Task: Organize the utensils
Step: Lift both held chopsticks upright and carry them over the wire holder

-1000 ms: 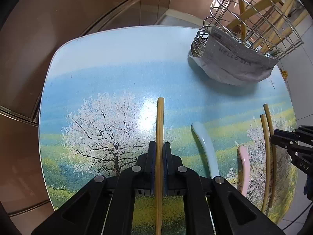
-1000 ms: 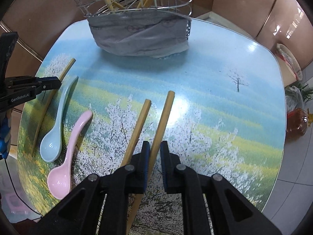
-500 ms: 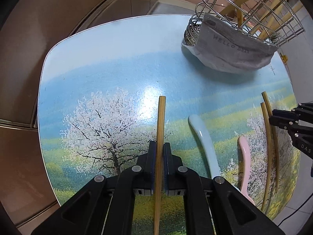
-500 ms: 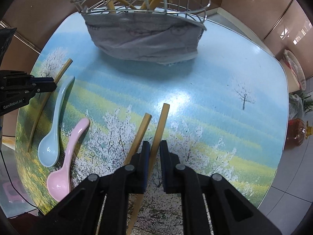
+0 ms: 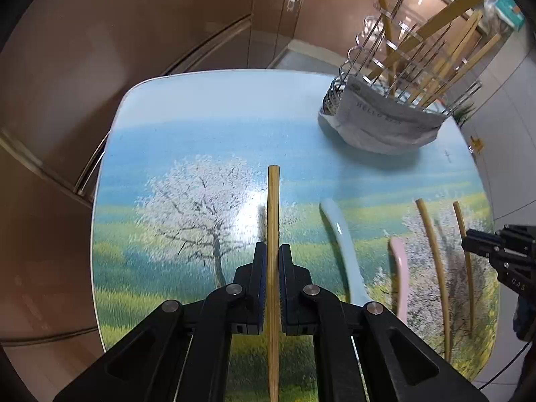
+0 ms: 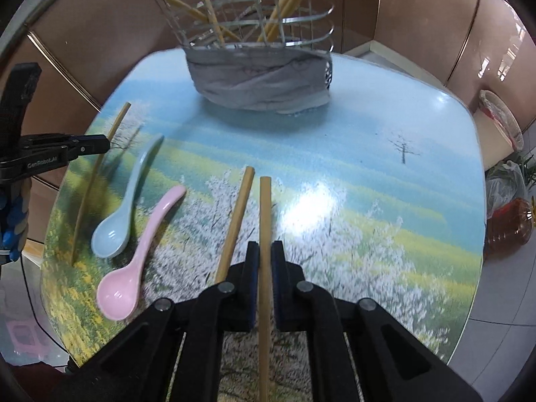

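My left gripper is shut on a bamboo chopstick and holds it above the painted table. My right gripper is shut on another bamboo chopstick, lifted off the table. A second chopstick lies on the table just left of it. A light blue spoon and a pink spoon lie to the left. A wire utensil basket wrapped in grey cloth stands at the far edge and holds several chopsticks. The basket also shows in the left wrist view.
The table has a landscape print with rounded edges. The left gripper shows at the left edge of the right wrist view. The right gripper shows in the left wrist view. Bags and a bottle sit on the floor to the right.
Both grippers have lifted and tilted with their chopsticks. The right chopstick now points straight ahead, and the basket appears higher and closer in both views.
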`<state>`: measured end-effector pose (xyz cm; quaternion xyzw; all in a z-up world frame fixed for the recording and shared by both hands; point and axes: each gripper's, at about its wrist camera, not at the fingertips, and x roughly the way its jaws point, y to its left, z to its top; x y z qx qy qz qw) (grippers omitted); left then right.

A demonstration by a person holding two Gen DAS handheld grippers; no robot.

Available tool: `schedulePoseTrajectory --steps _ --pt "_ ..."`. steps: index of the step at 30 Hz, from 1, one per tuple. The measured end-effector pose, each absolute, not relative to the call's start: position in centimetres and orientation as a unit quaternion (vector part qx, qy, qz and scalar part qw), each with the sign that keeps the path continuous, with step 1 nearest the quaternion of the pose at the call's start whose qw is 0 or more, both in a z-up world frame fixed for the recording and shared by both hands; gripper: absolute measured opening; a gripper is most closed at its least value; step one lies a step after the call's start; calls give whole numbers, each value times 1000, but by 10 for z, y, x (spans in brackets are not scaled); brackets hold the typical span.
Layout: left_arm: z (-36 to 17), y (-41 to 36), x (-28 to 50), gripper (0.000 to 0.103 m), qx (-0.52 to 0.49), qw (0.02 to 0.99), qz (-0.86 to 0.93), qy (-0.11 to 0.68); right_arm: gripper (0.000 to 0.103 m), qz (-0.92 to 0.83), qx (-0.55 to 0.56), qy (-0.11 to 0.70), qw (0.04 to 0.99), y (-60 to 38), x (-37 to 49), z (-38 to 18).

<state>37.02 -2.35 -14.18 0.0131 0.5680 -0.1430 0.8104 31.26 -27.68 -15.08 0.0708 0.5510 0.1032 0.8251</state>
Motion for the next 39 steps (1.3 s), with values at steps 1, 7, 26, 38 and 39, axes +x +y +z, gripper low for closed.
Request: schedulePoseTrajectory --steps 1,7,26,38,39 --pt "-137 -22 363 6 8 814 -143 563 6 105 75 541 831 -278 304 -146" --pt "-114 -1 325 6 -14 829 -152 538 6 107 92 482 865 -287 248 -109" --pt "56 -7 247 6 -65 900 -212 376 6 89 108 291 946 -287 162 41" --pt "147 -64 333 6 -96 942 -207 247 6 77 98 167 978 -295 265 146" --pt "147 -68 343 6 -96 944 -202 242 6 76 100 160 979 -296 278 146"
